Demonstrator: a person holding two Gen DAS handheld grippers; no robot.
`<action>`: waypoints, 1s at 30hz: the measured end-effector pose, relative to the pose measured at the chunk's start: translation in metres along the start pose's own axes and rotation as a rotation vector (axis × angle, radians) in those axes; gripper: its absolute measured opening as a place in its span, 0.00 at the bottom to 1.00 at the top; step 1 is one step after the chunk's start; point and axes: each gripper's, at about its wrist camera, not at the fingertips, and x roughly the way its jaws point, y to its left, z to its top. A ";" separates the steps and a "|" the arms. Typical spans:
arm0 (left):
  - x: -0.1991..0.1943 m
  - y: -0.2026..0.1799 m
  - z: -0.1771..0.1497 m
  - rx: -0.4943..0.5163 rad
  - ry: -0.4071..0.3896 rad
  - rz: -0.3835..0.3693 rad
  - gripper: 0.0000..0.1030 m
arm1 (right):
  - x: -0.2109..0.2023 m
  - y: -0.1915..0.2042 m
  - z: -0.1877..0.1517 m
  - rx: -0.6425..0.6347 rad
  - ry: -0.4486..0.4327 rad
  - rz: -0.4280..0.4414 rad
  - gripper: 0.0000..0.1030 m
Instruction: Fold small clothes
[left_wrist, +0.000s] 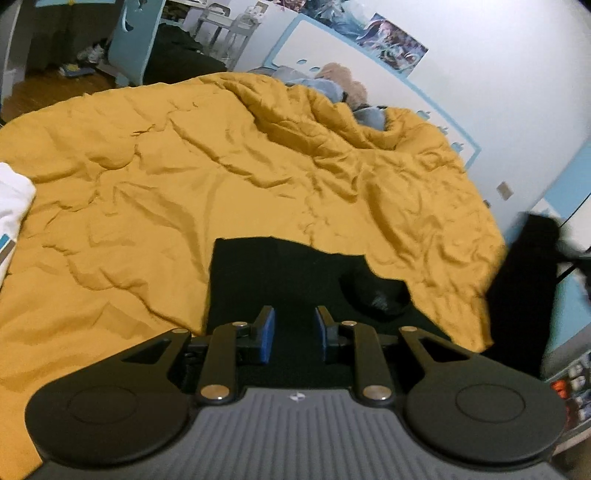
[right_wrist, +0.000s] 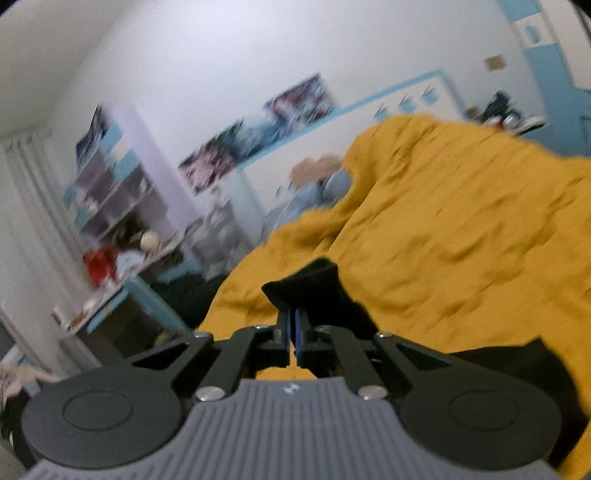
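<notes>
We see one mustard duvet (left_wrist: 184, 166) on the bed, one flat black garment (left_wrist: 280, 273), one small black garment (right_wrist: 317, 284) and one white cloth (left_wrist: 11, 199) at the edge. Right gripper (right_wrist: 294, 332) is clamped on the small black garment, lifted; a loose pinch may drop it. Left gripper (left_wrist: 294, 332) hangs part-open and empty over the flat one; it may snag it.

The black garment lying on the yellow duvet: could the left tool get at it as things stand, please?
Probably yes. The left tool hangs open right over the black garment, with nothing between its blue pads and the cloth.
</notes>
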 end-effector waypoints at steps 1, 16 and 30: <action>0.000 0.003 0.002 -0.005 -0.004 -0.014 0.25 | 0.014 0.010 -0.017 0.000 0.025 0.003 0.00; 0.034 0.068 0.005 -0.109 0.039 -0.076 0.37 | 0.145 0.042 -0.203 0.008 0.465 0.096 0.27; 0.103 0.037 -0.011 -0.007 0.095 -0.036 0.45 | 0.064 -0.039 -0.141 -0.123 0.348 -0.009 0.36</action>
